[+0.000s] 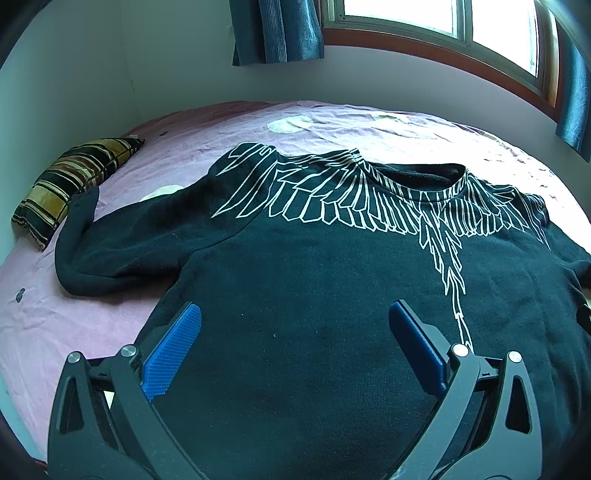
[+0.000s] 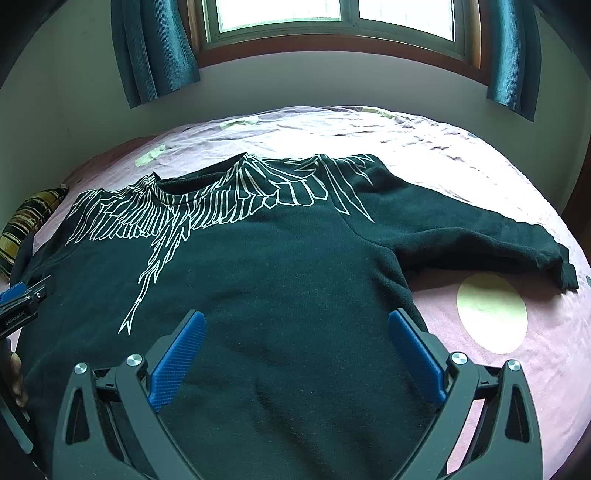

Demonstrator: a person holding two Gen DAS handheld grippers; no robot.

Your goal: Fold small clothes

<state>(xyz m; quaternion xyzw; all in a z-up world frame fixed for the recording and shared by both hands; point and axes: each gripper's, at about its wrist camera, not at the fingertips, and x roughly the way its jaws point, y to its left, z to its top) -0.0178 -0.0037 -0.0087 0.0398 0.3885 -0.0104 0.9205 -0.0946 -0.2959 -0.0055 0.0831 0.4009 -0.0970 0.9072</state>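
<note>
**Black sweater flat on the pink bed, both grippers wide open**

Black sweater point(image 1: 314, 280) spread flat on the bed point(image 1: 92, 317), front side up, neck hole toward the far edge by the window wall. White feather drawing point(image 1: 369, 199) across the shoulders and down the middle of the chest. One sleeve point(image 1: 122, 254) out toward the bed's left side, bent, cuff end turned up toward the far edge. Other sleeve point(image 2: 480, 236) stretched out toward the bed's right side, cuff near the right edge. Pink sheet point(image 2: 517, 387) wrinkled, with pale round spots; one big pale spot point(image 2: 491, 314) just beside the sweater's right side, under that sleeve.

Left gripper point(image 1: 295, 317) low over the sweater's left half, near the bottom hem. Blue fingers point(image 1: 173, 354) far apart, nothing between them but the cloth below. Cannot tell if touching the cloth.

Right gripper point(image 2: 295, 325) low over the sweater's right half, also near the hem. Blue fingers point(image 2: 177, 362) far apart too, holding nothing. Right-hand finger close to the sweater's side edge.

Striped pillow point(image 1: 70, 184), brown and black, at the bed's far left corner against the wall. Teal curtains point(image 2: 155, 48) on both sides of the window point(image 2: 332, 14) above the far edge.
</note>
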